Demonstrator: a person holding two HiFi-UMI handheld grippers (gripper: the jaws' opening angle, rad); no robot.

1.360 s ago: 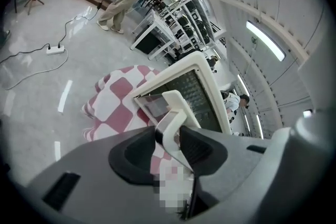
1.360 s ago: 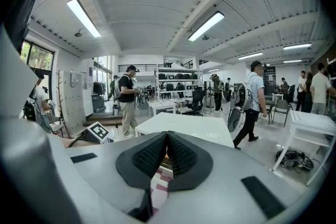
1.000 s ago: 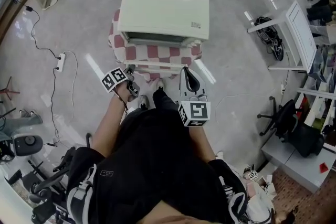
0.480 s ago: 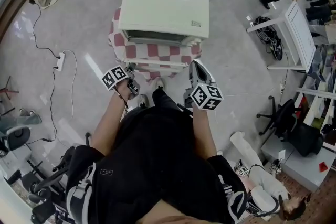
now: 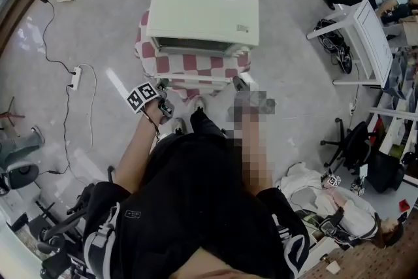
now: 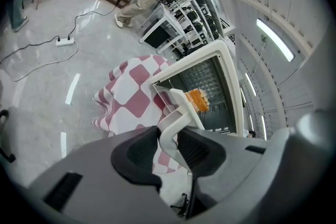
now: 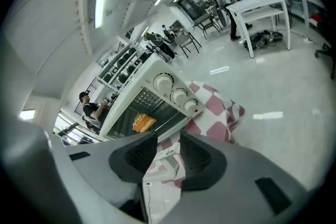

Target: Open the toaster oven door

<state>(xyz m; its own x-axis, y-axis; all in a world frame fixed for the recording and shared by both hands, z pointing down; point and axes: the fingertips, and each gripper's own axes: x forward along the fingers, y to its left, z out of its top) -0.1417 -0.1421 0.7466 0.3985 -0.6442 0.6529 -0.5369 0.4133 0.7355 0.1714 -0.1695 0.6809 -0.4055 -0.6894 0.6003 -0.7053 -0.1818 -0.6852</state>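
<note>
**Toaster oven on stand, door lowered.** I see the cream toaster oven (image 5: 202, 13) on a stand draped in a red-and-white checked cloth (image 5: 196, 65). The oven sits toward the stand's rear edge, and the cloth hangs over the front edge and both sides.

**Door.** The door (image 5: 196, 82) is swung down and juts forward past the stand's front edge. The dark cavity and its wire rack are exposed.

**Left gripper.** My left gripper (image 6: 169, 139) is at the door's left front corner. Its jaws are at a middling width, and the pads are clamped on the left end of the white door handle (image 6: 181, 113). Its marker cube (image 5: 142, 98) faces upward.

**Right gripper.** My right gripper (image 7: 168, 141) is at the door's right front corner. Its jaws are opening, and the handle's right end lies between the pads, which do not press on it.

**Small parts.** Three round knobs (image 7: 178, 96) run along the oven's right front edge. An orange item (image 6: 198, 99) rests on the rack inside, and I cannot tell what it is.
</note>
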